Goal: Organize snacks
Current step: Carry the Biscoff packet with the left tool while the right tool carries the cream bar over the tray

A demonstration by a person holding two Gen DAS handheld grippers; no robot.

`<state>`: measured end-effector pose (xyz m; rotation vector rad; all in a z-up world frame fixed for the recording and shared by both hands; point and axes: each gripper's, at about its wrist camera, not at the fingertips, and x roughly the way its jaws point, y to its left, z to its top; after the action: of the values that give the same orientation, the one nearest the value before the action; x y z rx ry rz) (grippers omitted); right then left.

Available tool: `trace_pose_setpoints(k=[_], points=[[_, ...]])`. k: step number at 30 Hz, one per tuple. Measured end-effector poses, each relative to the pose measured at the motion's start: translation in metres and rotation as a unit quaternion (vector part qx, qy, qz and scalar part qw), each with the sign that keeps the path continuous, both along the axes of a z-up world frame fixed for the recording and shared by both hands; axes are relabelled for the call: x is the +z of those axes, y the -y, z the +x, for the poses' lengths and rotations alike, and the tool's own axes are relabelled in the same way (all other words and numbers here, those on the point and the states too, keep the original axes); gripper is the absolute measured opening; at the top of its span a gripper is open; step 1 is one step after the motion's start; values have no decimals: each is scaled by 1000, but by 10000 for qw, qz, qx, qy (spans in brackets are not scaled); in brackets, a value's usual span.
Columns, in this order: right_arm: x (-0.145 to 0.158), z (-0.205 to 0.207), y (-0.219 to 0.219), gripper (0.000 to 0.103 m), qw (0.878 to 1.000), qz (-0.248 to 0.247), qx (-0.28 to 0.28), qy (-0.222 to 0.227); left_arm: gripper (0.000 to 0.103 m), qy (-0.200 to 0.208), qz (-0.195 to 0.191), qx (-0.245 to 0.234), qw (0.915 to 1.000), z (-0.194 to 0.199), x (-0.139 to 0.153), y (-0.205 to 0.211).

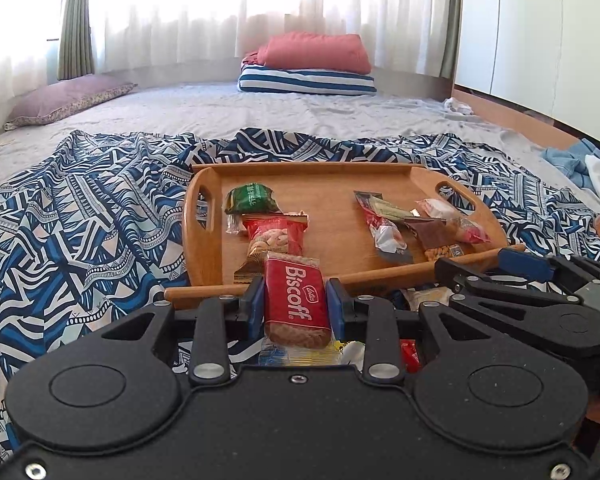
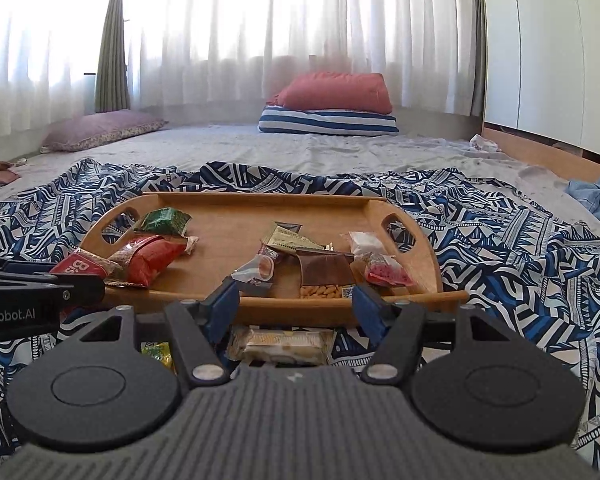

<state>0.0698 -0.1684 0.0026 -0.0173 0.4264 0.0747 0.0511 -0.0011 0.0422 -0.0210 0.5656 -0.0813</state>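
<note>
- Left gripper (image 1: 295, 300) is clenched on the Biscoff pack (image 1: 296, 304), a red wrapper with white lettering, held upright at the near rim of the wooden tray (image 1: 332, 184), likely for adding to the snacks there
- Right gripper (image 2: 294, 308) hangs released above a pale wrapped bar (image 2: 284, 345) lying on the patterned cloth (image 2: 500, 248), presumably next

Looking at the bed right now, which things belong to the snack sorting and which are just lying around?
Part of the job:
wooden tray
Biscoff packet, gripped by the left gripper
green packet
pale wrapped snack below the open right gripper

Just lying about:
red pillow
striped pillow
purple pillow
patterned sheet
</note>
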Motion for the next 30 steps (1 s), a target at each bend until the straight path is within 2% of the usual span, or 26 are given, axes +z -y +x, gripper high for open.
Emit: trace_pose_setpoints(k=[8, 15, 24, 25, 26, 27, 30], points=[[-25, 15, 6, 76, 9981, 169, -150, -569, 31, -27, 24, -34, 10000, -1, -2, 1], [-29, 18, 4, 78, 9977, 127, -68, -661, 31, -38, 10, -49, 10000, -2, -3, 1], [-30, 30, -11, 80, 9952, -205, 228, -927, 31, -74, 31, -77, 9999, -1, -5, 4], [-30, 32, -10, 77, 9947, -162, 257, -983, 31, -70, 31, -74, 9999, -1, -5, 4], [-29, 33, -9, 59, 9942, -74, 296, -1035, 31, -64, 32, -70, 10000, -1, -4, 4], [-27, 33, -8, 54, 9941, -14, 286, -1043, 31, -53, 37, -66, 10000, -1, -4, 4], [-21, 33, -8, 51, 9942, 25, 371, -1011, 31, -13, 61, -44, 10000, 1, 0, 3]])
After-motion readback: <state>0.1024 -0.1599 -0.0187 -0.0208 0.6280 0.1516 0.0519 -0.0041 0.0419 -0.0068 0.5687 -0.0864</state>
